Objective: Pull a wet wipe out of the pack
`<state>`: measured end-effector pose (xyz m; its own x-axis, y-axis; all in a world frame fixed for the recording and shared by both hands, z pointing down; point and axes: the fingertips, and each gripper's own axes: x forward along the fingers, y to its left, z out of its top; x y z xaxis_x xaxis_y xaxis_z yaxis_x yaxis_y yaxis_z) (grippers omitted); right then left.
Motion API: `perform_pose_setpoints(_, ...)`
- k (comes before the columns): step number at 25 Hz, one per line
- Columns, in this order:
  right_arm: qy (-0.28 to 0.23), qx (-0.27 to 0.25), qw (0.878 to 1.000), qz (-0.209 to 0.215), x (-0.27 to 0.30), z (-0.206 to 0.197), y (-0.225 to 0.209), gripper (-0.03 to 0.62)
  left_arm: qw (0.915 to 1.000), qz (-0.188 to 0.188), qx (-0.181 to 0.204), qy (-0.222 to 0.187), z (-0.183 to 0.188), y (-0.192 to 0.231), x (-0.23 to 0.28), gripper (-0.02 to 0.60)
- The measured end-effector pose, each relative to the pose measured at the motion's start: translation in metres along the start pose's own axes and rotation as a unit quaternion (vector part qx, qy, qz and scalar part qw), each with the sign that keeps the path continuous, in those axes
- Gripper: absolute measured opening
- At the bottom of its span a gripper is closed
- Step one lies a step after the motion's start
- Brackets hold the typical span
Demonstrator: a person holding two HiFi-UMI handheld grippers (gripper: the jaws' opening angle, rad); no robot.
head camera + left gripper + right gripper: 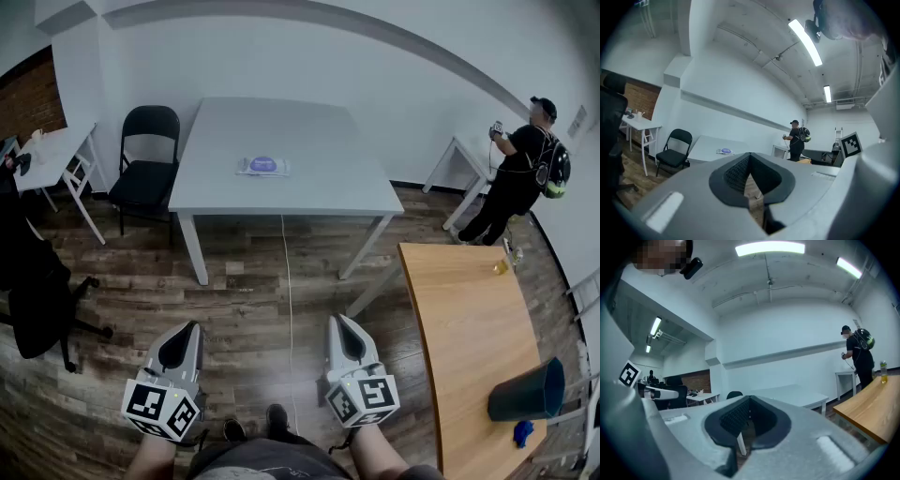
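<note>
Item: wet wipe pack [263, 166], flat and pale with a purple oval label, lying near the middle of the grey desk [300, 127], well apart from both grippers; its print is too small to read. Handling, as judged: light, soft and apt to slide or lift, so one gripper should pin the pack while the other pinches the limp, damp, easily torn wipe at the opening under the oval. Left gripper [187, 330] and right gripper [339, 324]: both closed, nothing between the jaws.
</note>
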<state>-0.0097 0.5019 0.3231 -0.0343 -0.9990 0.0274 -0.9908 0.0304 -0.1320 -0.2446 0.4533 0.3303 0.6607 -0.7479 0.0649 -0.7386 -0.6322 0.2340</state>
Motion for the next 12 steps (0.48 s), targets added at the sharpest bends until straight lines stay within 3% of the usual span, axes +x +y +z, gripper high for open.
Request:
perform_pose_setpoints(7,-0.003,-0.013,1.000,0.011,0.008,0.003,0.007,-0.009,0.9996,0.016,0.021,0.009,-0.002,0.007,0.001,0.018)
perform_pose_setpoints(12,-0.004,-0.044,0.999,0.029,0.023,0.010,0.018,-0.009,0.9977,0.030,0.061,0.002,0.009,0.018,0.007,0.018)
